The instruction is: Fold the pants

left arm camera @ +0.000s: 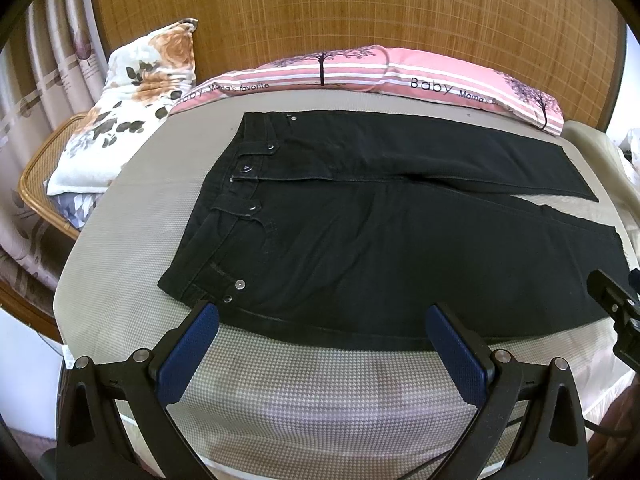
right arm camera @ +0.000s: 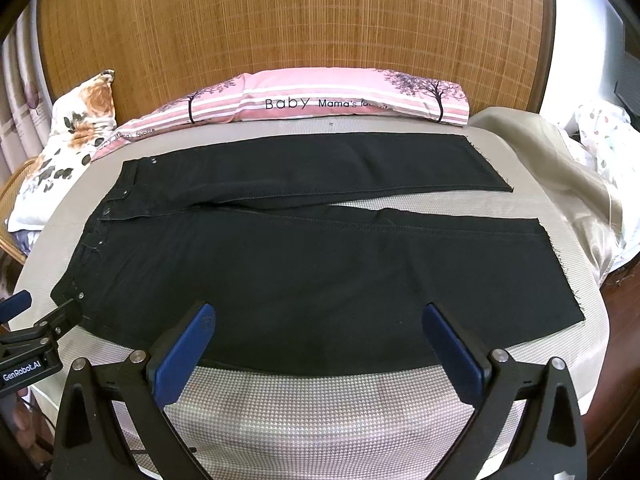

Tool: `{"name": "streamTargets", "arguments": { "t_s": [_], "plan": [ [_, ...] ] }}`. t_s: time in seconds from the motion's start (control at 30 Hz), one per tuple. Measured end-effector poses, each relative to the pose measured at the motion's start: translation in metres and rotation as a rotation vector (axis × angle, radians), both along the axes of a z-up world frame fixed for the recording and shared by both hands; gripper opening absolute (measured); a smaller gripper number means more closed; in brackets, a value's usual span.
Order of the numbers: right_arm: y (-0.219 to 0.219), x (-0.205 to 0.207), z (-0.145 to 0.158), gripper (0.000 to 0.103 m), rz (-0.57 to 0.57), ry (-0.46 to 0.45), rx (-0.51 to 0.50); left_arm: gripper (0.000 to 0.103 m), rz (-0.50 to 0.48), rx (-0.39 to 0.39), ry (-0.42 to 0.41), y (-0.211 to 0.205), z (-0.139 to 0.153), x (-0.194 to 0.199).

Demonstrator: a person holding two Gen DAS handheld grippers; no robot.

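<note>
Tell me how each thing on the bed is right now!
Black pants: spread flat, unfolded, legs slightly apart.
Left gripper: jaws open, empty, at the pants' near edge.
Right gripper: jaws open, empty, at the near edge.
Pink pillow: lying along the headboard.
Floral pillow: propped up, leaning.

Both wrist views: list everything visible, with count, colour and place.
pants: one, black, spread flat on the bed, waist at left, legs apart
bed cover: one, grey-beige check, under the pants
long pillow: one, pink striped, at the headboard
flowered pillow: one, white and orange, far left
headboard: one, woven brown
beige cloth: one, right edge of bed
curtain: pale, far left
left gripper: open, blue pads, near edge by the waist
right gripper: open, blue pads, near edge
</note>
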State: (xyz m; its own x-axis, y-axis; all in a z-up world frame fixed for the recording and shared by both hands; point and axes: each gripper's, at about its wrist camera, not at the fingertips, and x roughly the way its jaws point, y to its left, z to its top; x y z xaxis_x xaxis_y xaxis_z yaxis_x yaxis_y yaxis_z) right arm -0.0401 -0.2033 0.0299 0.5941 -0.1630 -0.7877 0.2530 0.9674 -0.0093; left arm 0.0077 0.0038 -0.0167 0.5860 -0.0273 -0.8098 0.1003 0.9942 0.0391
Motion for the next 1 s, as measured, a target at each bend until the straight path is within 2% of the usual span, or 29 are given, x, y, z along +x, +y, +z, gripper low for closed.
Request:
{"name": "streamTargets", "arguments": {
  "t_s": [1.0],
  "plan": [
    [0.004, 0.014, -0.006, 0.103, 0.018, 0.029, -0.009, 0.102, 0.016, -0.006, 0.015, 0.007, -0.004, 0.013]
  ]
}}
